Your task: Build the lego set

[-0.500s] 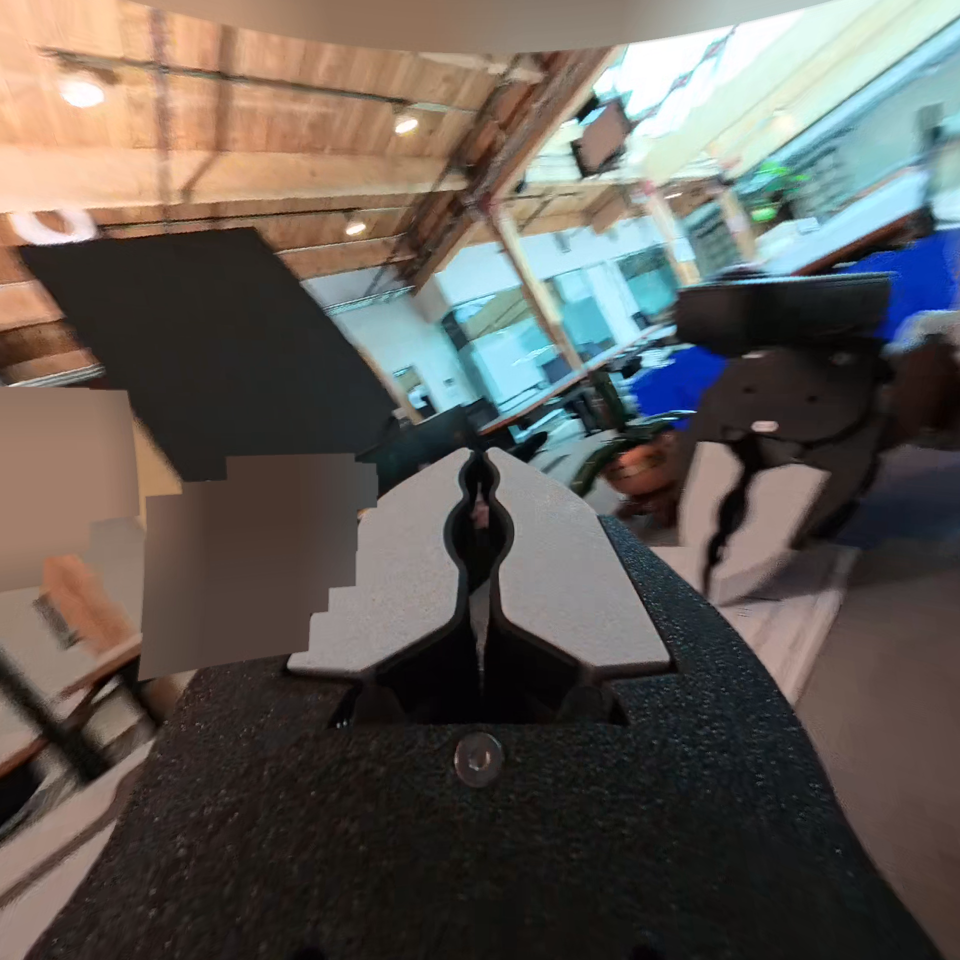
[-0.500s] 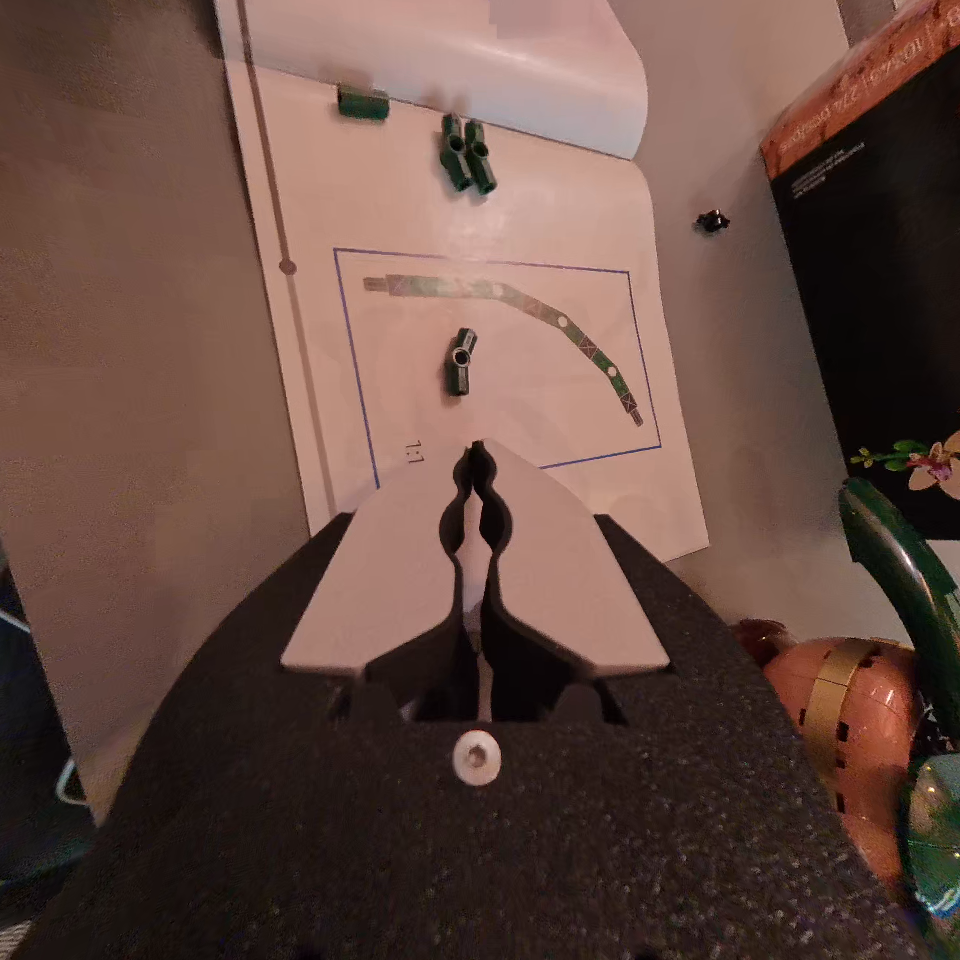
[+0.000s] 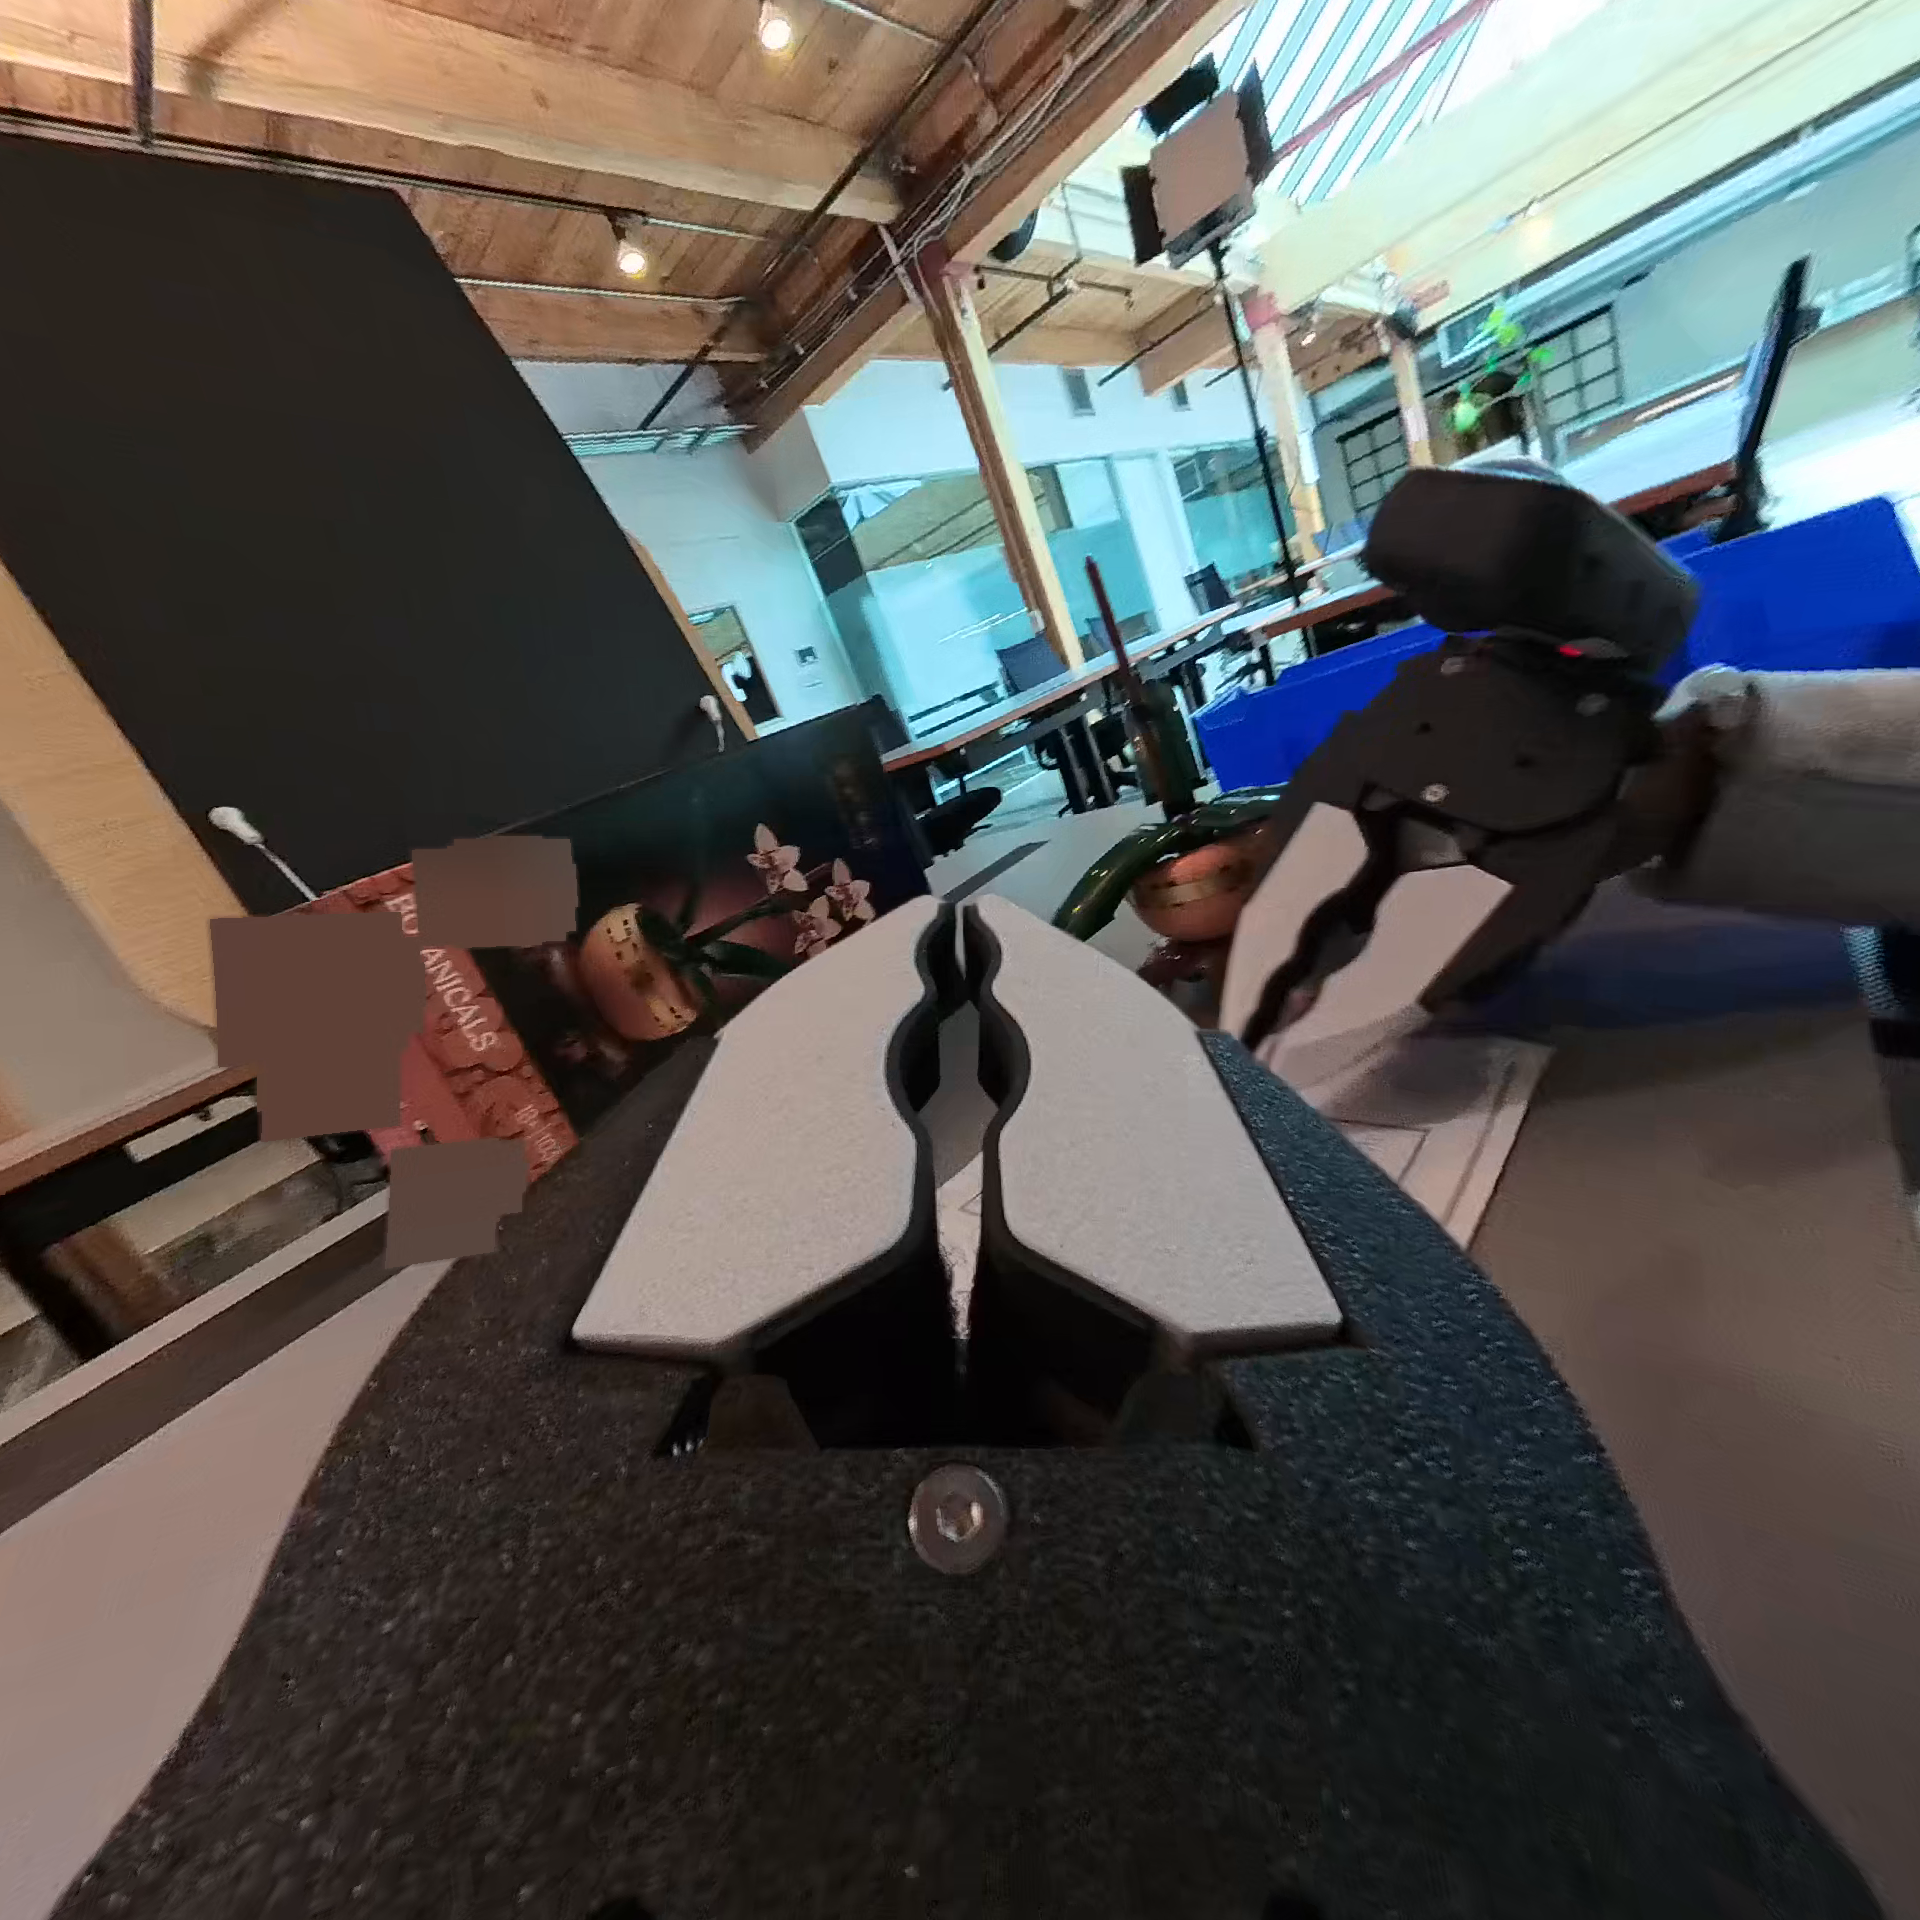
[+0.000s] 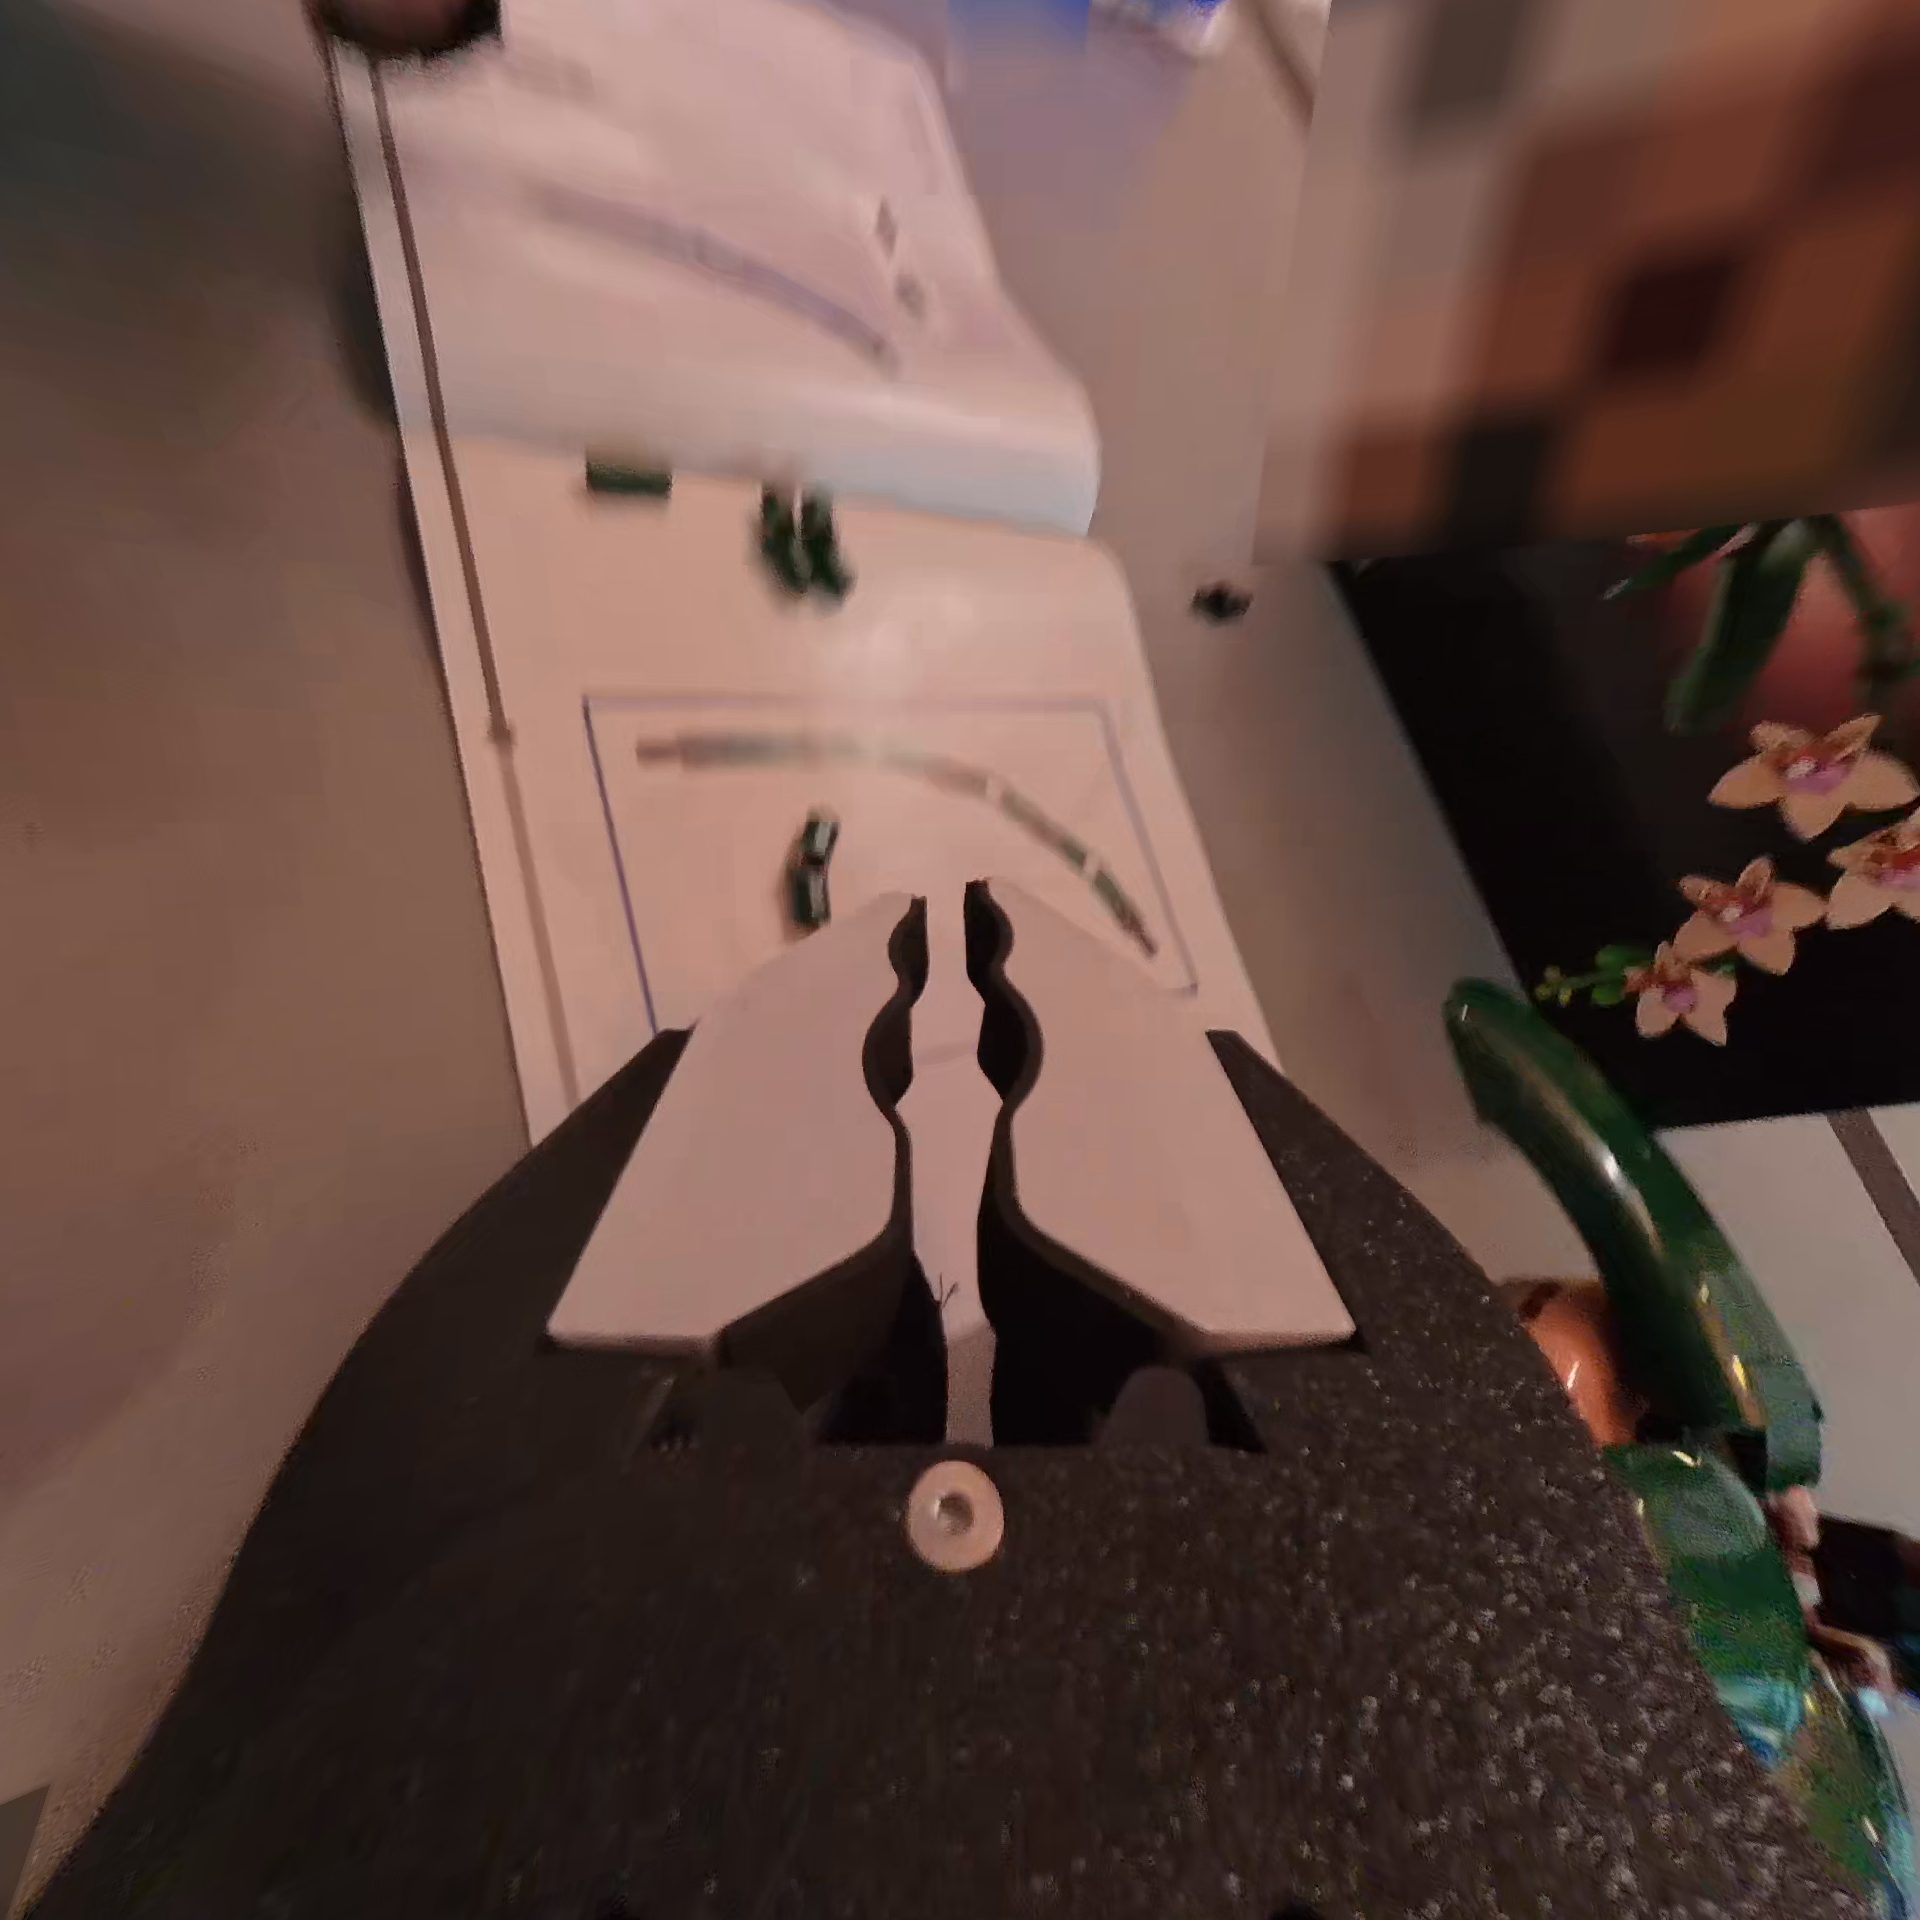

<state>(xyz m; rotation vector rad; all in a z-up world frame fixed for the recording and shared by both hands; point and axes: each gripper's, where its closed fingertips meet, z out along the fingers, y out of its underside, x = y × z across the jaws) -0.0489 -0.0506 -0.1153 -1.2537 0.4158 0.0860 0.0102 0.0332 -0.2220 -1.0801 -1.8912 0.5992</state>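
Your right gripper (image 4: 943, 902) hangs over the open instruction booklet (image 4: 727, 644) with its jaws parted a little and nothing between them. The nearest green connector piece (image 4: 810, 871) lies on the page just ahead and slightly left of the tips, with two more green pieces (image 4: 800, 545) farther ahead. It looks small, light, hard and slick, so pinch it across its middle, squarely. Your left gripper (image 3: 958, 920) is clenched on nothing, aimed over the table towards the set's box (image 3: 665, 935).
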